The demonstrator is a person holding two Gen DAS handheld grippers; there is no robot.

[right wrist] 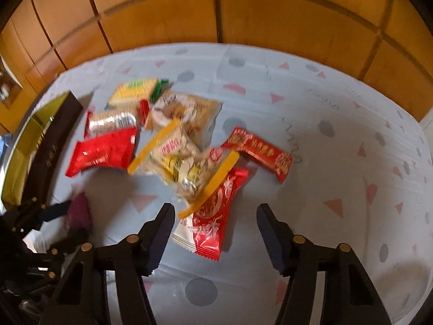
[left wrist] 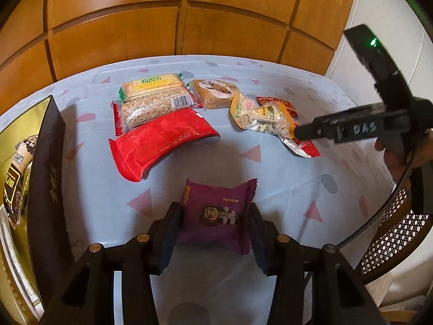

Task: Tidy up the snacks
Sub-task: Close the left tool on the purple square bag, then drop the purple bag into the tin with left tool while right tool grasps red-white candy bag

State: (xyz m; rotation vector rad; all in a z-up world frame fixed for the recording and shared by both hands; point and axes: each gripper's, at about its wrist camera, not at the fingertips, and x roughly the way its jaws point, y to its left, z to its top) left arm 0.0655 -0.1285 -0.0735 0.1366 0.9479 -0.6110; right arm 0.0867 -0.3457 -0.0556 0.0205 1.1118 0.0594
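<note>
Left wrist view: my left gripper fingers clamp the purple snack packet for boxing; my right gripper fingers spread wide, straddling the red packet.

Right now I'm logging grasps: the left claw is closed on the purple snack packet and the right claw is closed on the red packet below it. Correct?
Partly. The left claw does grip the purple snack packet. But the right wrist view shows the right claw open, its jaws apart above the red packet, gripping nothing.
</note>
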